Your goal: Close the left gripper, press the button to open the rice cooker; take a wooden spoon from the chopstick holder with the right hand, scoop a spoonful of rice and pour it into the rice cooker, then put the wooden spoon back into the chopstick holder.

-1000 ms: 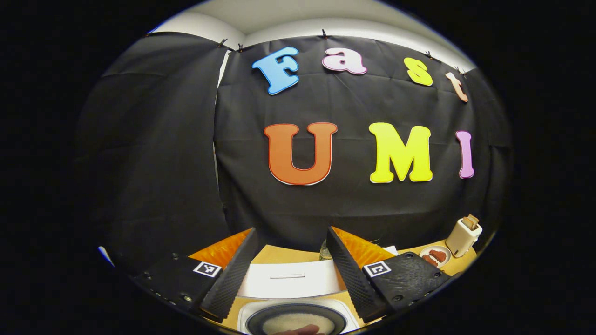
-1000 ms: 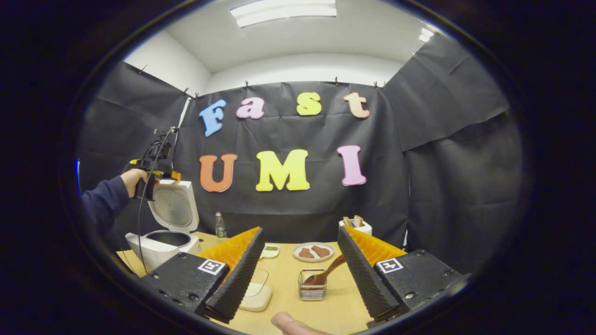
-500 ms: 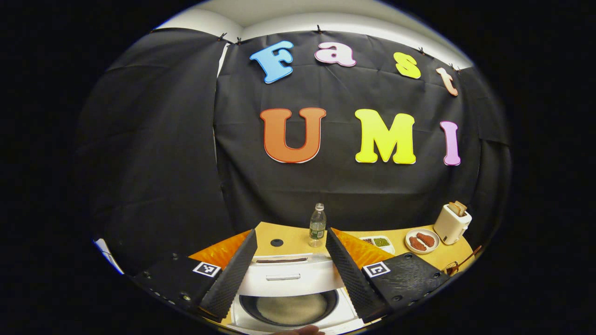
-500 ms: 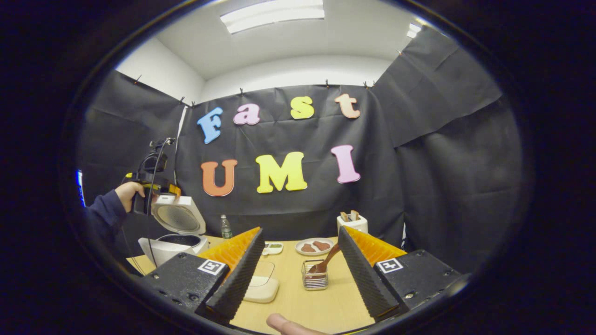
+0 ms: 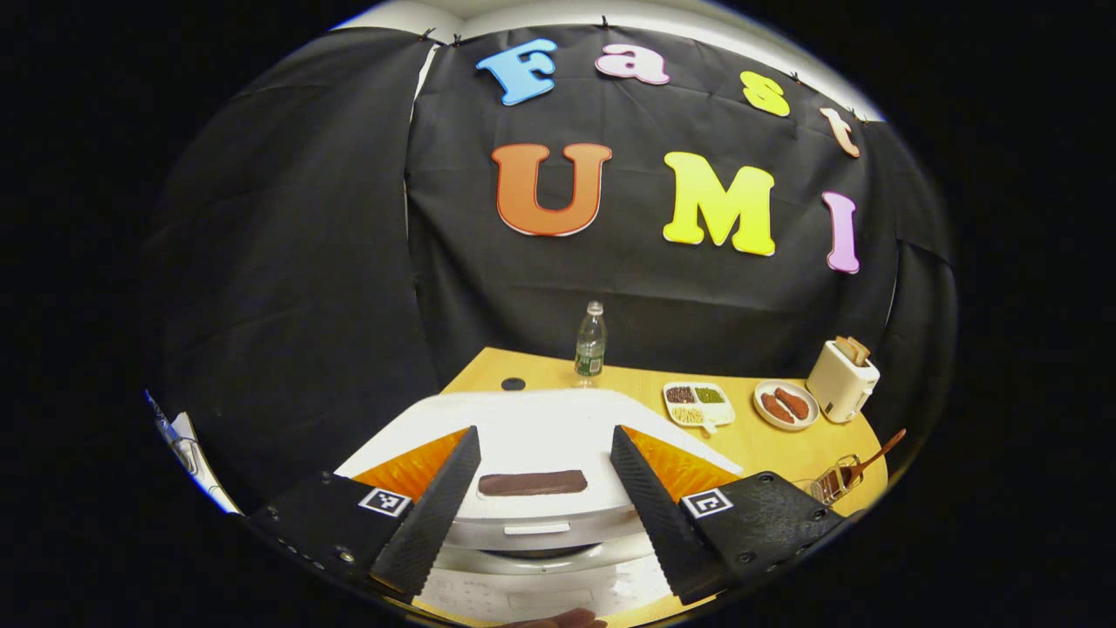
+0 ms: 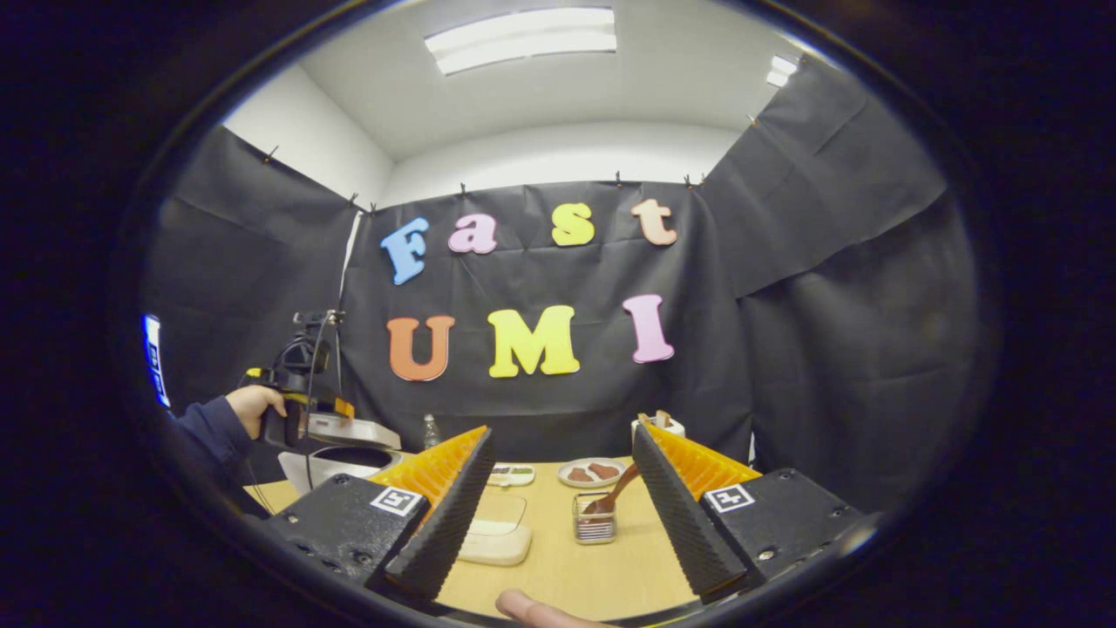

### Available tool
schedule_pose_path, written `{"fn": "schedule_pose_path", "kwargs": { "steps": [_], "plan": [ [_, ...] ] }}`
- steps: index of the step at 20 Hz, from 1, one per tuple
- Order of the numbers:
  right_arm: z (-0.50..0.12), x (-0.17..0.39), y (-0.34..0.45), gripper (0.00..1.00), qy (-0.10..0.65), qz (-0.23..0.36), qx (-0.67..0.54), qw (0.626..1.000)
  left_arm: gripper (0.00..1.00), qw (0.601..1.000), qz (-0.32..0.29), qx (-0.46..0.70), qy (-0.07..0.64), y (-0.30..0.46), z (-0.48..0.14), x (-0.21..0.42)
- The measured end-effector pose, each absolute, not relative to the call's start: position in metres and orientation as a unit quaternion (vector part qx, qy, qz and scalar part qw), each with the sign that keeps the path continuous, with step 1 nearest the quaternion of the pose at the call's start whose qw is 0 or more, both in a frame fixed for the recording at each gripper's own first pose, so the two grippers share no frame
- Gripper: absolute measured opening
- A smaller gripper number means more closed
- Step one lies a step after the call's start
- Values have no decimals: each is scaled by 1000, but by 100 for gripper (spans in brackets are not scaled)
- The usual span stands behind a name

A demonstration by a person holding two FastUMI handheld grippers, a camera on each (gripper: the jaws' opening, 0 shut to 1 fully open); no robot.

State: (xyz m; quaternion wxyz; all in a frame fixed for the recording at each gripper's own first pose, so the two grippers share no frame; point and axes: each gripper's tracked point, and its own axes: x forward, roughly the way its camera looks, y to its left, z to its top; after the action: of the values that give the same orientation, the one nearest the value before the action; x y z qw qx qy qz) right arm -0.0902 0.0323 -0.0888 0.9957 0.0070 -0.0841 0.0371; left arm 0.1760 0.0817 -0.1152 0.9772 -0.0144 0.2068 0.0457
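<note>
The white rice cooker (image 5: 540, 589) sits right under my left gripper (image 5: 545, 433), its lid (image 5: 532, 419) lowered almost flat with a thin dark gap over the pot. My left gripper is open, its fingers straddling the lid's dark handle strip (image 5: 532, 482). In the right gripper view a hand (image 6: 253, 403) holds that gripper at the lid's (image 6: 353, 431) edge. My right gripper (image 6: 562, 432) hangs open over the table with nothing in it. Ahead of it stands the wire chopstick holder (image 6: 595, 529) with the wooden spoon (image 6: 615, 495) leaning in it, and a shallow cream rice box (image 6: 495, 534).
On the wooden table (image 5: 767, 445) stand a water bottle (image 5: 590, 342), a divided dish of beans (image 5: 697, 401), a plate of brown pieces (image 5: 786, 405) and a toaster (image 5: 841, 379). The holder with the spoon (image 5: 835, 481) is at the table's right edge.
The cooker's lid has swung down from upright to nearly shut, with my left gripper riding down on it. My right gripper has stayed open and about in place.
</note>
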Motion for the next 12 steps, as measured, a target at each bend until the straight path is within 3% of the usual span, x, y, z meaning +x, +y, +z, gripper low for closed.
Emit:
{"fn": "schedule_pose_path", "kwargs": {
  "steps": [12],
  "plan": [
    [-83, -118, 91, 100, -94, 67, -35, 993, 98, 972, 20, 3, 235, 78, -171, 154]
  ]
}}
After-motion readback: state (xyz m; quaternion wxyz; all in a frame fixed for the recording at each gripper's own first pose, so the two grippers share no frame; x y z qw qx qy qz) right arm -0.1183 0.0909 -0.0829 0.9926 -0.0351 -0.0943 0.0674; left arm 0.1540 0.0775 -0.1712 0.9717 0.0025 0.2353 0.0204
